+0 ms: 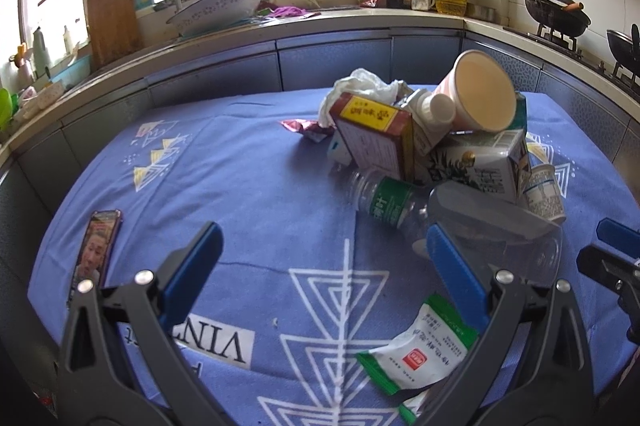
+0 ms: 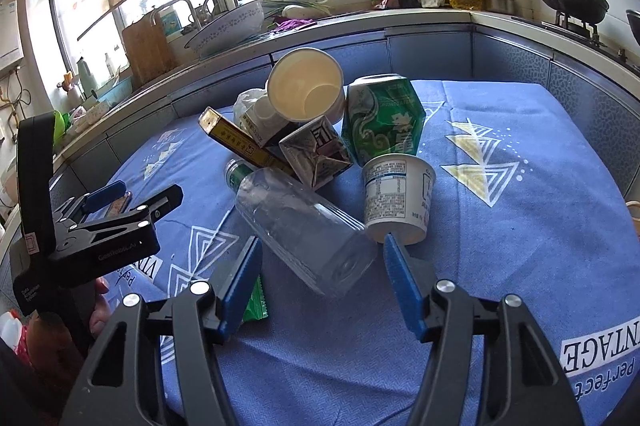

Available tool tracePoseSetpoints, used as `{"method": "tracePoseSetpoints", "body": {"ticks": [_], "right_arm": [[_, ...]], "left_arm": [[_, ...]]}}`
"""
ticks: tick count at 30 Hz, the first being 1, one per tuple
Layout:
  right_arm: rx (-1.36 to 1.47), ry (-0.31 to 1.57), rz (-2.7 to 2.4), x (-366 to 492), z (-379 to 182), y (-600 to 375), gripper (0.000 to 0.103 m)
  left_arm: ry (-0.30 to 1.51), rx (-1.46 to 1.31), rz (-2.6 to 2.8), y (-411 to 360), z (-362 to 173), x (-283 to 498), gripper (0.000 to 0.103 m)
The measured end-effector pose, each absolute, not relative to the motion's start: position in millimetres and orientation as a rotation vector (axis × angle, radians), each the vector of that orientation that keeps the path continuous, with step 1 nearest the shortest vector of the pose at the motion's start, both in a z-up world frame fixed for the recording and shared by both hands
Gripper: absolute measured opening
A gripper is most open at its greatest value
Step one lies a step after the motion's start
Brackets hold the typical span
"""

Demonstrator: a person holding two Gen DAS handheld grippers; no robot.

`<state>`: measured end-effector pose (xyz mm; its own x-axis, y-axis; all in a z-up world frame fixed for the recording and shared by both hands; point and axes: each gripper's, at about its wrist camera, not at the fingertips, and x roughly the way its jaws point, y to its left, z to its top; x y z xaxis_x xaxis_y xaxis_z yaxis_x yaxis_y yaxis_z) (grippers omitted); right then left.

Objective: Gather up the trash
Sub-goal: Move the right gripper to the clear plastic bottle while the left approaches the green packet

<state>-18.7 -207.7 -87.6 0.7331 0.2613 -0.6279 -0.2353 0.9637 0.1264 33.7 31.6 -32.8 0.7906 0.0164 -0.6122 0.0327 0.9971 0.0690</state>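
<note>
Both grippers are hovering with jaws wide and empty, the right gripper [image 2: 320, 278] lining up around the clear bottle [image 2: 298, 226] lying before the trash pile [image 2: 320, 130] on the bench [image 2: 520, 246], the left gripper [image 1: 320, 266] waiting nearby.

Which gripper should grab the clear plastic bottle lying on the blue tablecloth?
Right. The right gripper is open with the clear plastic bottle's base lined up between its fingers. The left gripper, also open, sits off to the bottle's side, nearer the green-and-white sachet.
</note>
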Motion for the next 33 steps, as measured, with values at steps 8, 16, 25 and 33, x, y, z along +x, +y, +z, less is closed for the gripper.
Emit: {"method": "tracePoseSetpoints", "body": {"ticks": [8,16,25,33], "right_arm": [[0.024,0.722,0.280,-16.0,-96.4,-203.3,0.063],[-0.029,0.730,0.289,-6.8,-98.2,-199.5,0.063],[-0.204,0.767,0.350,13.2,-103.1,-183.2,0.063],[-0.321,0.772,0.352,27.9,-110.8,-169.4,0.063]], "left_arm": [[0.683,0.083,-0.011,32.0,-38.7,33.2,0.098],[0.698,0.102,-0.034,30.5,-43.3,30.1,0.098],[0.721,0.105,-0.320,33.3,-54.0,6.0,0.098],[0.784,0.168,-0.458,14.6,-77.4,-1.1,0.093]]}}
